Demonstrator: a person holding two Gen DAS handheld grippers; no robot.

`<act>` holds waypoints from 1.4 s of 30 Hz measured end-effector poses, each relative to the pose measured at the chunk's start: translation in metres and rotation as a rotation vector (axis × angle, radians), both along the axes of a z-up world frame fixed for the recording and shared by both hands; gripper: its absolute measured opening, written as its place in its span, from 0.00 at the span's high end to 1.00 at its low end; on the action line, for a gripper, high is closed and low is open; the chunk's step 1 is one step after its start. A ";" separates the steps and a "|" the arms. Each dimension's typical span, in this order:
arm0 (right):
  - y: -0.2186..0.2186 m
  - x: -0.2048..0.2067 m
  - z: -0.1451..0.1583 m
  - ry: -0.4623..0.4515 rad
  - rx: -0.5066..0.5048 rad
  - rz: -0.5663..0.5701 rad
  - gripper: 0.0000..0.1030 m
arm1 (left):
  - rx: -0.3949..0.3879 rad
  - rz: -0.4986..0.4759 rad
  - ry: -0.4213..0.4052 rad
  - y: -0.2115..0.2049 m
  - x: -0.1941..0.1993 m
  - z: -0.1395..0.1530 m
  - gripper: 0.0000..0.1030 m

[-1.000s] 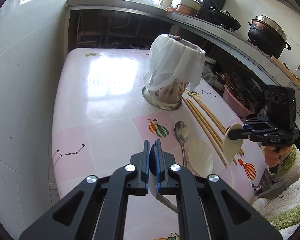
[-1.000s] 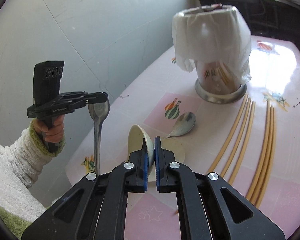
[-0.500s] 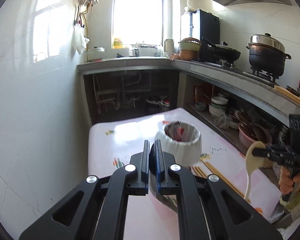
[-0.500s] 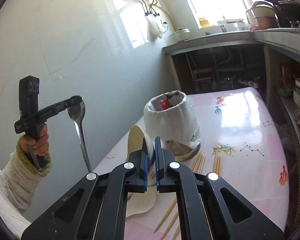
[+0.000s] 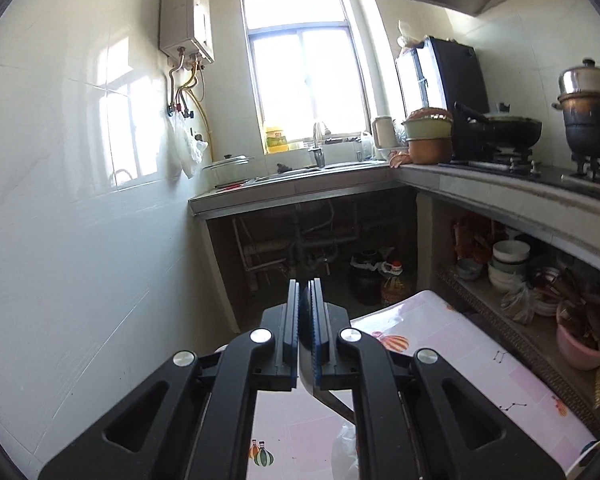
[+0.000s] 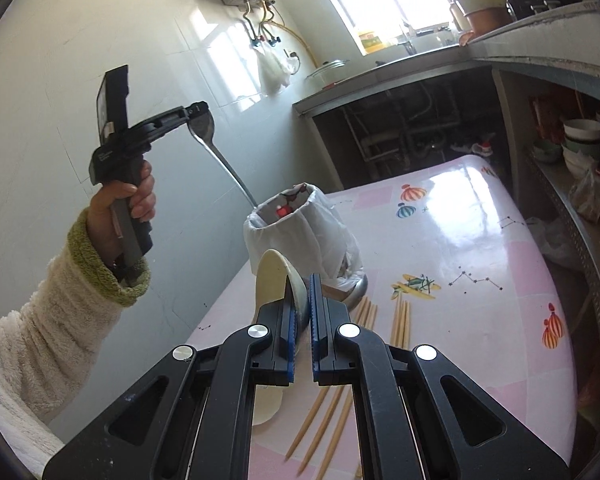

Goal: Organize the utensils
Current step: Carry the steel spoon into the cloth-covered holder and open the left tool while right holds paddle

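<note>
My left gripper [image 5: 305, 285] is shut on a metal spoon [image 5: 332, 400], whose handle hangs down behind the fingers. In the right wrist view the left gripper [image 6: 198, 114] is raised at the left. Its metal spoon [image 6: 220, 156] slants down, the handle tip just above the rim of the utensil holder [image 6: 300, 232], a metal cup lined with a white bag. My right gripper [image 6: 302, 280] is shut on a cream ceramic spoon [image 6: 272, 280], in front of the holder. Several wooden chopsticks [image 6: 400, 316] lie on the pink table [image 6: 460, 248].
A white tiled wall [image 6: 60, 40] runs along the table's left. A counter with a sink [image 5: 320, 176] stands beyond the table, with shelves of bowls and a pink basin [image 5: 584, 340] to the right. A hand in a fluffy white sleeve [image 6: 40, 320] holds the left gripper.
The left gripper has risen and tilted up with the metal spoon, from low over the table to above the holder. The right gripper has shifted and tilted up, keeping the cream spoon.
</note>
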State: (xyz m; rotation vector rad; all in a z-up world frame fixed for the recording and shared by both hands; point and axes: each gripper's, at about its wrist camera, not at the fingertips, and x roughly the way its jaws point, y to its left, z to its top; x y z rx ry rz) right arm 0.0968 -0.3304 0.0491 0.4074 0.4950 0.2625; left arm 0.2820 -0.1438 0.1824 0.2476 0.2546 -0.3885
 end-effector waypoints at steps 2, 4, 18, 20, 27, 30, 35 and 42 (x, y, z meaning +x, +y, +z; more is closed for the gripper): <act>-0.003 0.002 -0.004 0.010 0.007 0.002 0.96 | 0.051 0.006 -0.018 -0.013 0.007 -0.020 0.96; -0.006 0.005 -0.007 0.019 0.013 0.004 0.96 | 0.098 0.010 -0.033 -0.023 0.013 -0.039 0.96; -0.007 0.019 -0.016 0.051 0.040 0.036 0.96 | 0.389 -0.144 -0.056 -0.048 -0.001 -0.111 0.94; -0.006 0.019 -0.016 0.050 0.040 0.039 0.96 | 0.435 -0.164 -0.036 -0.052 -0.005 -0.118 0.93; -0.005 0.014 -0.010 0.043 0.031 0.032 0.96 | 0.390 -0.184 0.141 -0.048 0.006 -0.117 0.83; -0.008 0.011 -0.007 0.037 0.029 0.023 0.95 | 0.292 -0.203 0.214 -0.038 0.011 -0.105 0.60; -0.010 0.007 -0.001 0.028 0.026 0.004 0.95 | 0.148 -0.228 0.280 -0.020 0.013 -0.082 0.41; -0.014 0.003 0.036 -0.054 -0.024 -0.039 0.95 | -0.103 -0.209 0.361 0.032 0.011 -0.058 0.33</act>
